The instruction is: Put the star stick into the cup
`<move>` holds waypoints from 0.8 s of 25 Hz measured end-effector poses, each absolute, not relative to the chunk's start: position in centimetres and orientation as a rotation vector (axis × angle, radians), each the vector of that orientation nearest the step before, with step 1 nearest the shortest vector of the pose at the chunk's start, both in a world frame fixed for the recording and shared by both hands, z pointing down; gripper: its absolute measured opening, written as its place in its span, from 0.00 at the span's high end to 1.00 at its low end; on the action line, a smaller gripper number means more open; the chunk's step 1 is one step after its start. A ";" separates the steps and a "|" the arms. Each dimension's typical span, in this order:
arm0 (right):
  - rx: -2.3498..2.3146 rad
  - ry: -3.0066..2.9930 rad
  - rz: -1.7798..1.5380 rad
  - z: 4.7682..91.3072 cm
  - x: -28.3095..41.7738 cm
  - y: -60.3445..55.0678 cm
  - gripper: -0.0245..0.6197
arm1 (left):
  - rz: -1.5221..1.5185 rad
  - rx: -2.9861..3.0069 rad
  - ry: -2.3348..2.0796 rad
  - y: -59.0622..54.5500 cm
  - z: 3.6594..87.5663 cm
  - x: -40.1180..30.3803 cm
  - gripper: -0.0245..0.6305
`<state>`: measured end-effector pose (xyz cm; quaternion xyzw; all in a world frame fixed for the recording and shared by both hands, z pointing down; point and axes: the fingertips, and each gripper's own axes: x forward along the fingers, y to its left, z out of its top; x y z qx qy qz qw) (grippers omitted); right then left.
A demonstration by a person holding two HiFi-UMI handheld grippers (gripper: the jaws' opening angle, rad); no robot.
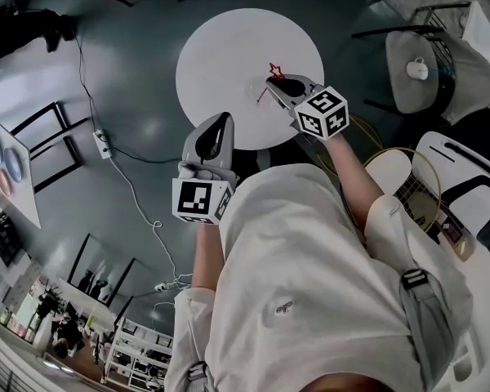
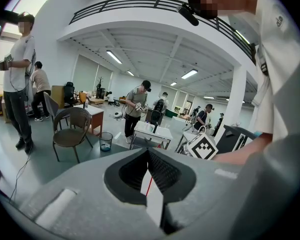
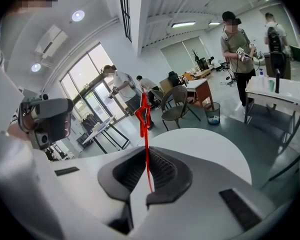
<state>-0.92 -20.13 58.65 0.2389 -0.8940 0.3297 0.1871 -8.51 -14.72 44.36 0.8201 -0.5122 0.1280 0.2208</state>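
A thin red star stick (image 1: 271,74) stands above the round white table (image 1: 220,55), held in my right gripper (image 1: 275,81). In the right gripper view the stick (image 3: 145,134) rises upright from between the ribbed pads (image 3: 162,170), its star at the top, and the right gripper (image 3: 146,153) is shut on it. My left gripper (image 1: 222,119) hangs over the table's near edge, shut, with nothing held. From the left gripper view the left gripper (image 2: 149,153) faces the right gripper's marker cube (image 2: 204,147). I cannot make out a cup on the table.
A grey chair (image 1: 441,84) at the right carries a small white cup-like object (image 1: 416,69). A white chair (image 1: 461,182) stands nearer. A cable (image 1: 135,190) and power strip (image 1: 103,143) lie on the floor at the left. Several people, chairs and desks stand in the room beyond.
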 end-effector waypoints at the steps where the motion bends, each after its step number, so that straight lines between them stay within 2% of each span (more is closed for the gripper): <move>1: 0.676 -2.505 0.934 59.1 -0.9 -20.1 0.93 | 0.354 2.267 -1.416 -14.7 44.4 -8.6 0.95; 20: 0.686 -2.386 0.936 62.9 -0.6 -19.1 0.92 | 0.370 2.276 -1.422 -15.0 44.8 -9.1 0.95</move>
